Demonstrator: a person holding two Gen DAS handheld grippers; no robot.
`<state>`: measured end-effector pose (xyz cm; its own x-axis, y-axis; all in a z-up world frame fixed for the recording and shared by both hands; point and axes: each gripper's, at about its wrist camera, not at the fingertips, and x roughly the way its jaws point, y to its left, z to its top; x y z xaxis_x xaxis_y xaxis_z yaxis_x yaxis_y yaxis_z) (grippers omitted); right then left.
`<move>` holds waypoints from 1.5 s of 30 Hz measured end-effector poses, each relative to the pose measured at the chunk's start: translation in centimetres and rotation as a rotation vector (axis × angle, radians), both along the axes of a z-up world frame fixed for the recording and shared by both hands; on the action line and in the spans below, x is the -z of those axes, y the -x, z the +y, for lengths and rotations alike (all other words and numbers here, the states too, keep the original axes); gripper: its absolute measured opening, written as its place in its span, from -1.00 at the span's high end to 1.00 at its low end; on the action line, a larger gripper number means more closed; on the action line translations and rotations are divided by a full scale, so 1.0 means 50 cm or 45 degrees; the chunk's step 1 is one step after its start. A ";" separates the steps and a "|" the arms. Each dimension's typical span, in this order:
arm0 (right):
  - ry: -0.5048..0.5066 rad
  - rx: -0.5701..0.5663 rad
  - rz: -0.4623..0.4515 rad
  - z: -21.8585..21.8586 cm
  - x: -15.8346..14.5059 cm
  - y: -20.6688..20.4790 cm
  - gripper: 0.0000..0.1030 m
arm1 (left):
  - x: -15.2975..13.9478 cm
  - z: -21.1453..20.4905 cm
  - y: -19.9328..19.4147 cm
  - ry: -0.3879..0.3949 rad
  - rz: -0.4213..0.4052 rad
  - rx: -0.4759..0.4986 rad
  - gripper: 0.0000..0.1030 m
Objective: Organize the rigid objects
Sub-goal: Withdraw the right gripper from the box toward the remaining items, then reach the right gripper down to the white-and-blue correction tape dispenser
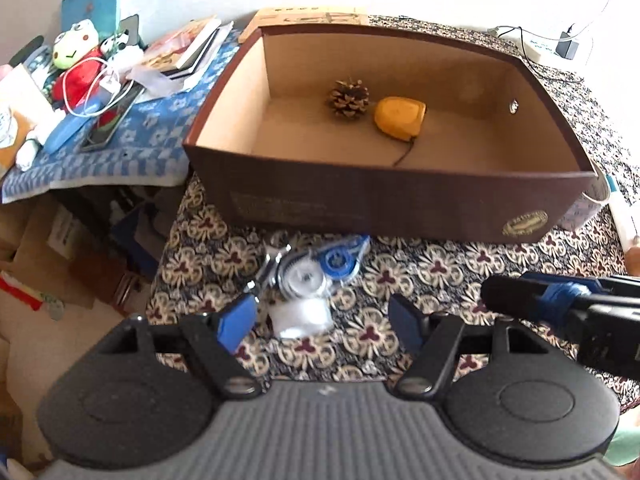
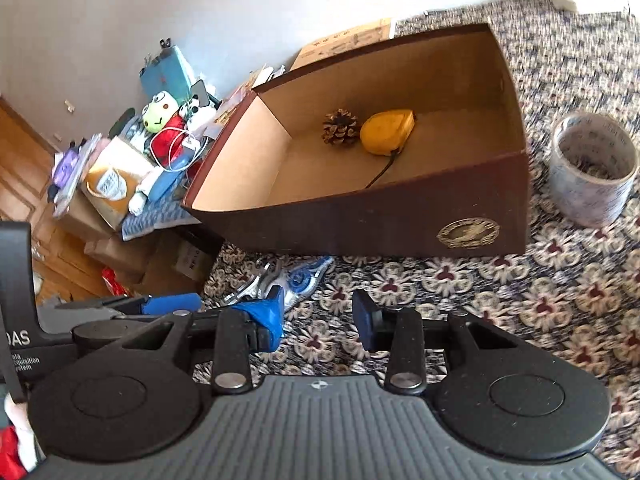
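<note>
two claws hang open over a flower-patterned tabletop (image 1: 420,268), neither one holding anything. the left claw (image 1: 320,324) has its blue pads spread wide, and just beyond them lie a correction tape dispenser (image 1: 320,270) with blue and clear parts, a metal clip-like piece (image 1: 266,270) touching its left side, and a small white packet (image 1: 302,316) at its near end. the right claw (image 2: 320,314) is also parted above the cloth, with the same dispenser (image 2: 298,280) just beyond its left pad. a brown cardboard box (image 1: 380,204) sits open on the far side of these items, bearing a gold seal (image 1: 525,222) at its near right corner. inside it, toward the far wall, a pine cone (image 1: 349,99) rests just left of a yellow tape measure (image 1: 399,115) whose dark cord trails toward the near wall. a roll of clear packing tape (image 2: 592,168) stands on the tabletop just right of the box. to the left, a lower surface with a blue patterned cloth (image 1: 132,140) carries a frog plush (image 1: 76,50), books and cables.
</note>
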<state>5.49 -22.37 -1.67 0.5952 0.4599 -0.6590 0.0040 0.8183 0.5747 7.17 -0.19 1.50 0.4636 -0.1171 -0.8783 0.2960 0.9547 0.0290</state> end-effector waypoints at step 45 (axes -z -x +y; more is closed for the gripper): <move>-0.198 0.028 0.208 0.087 0.046 -0.119 0.68 | 0.069 0.132 -0.093 0.189 0.192 0.198 -0.36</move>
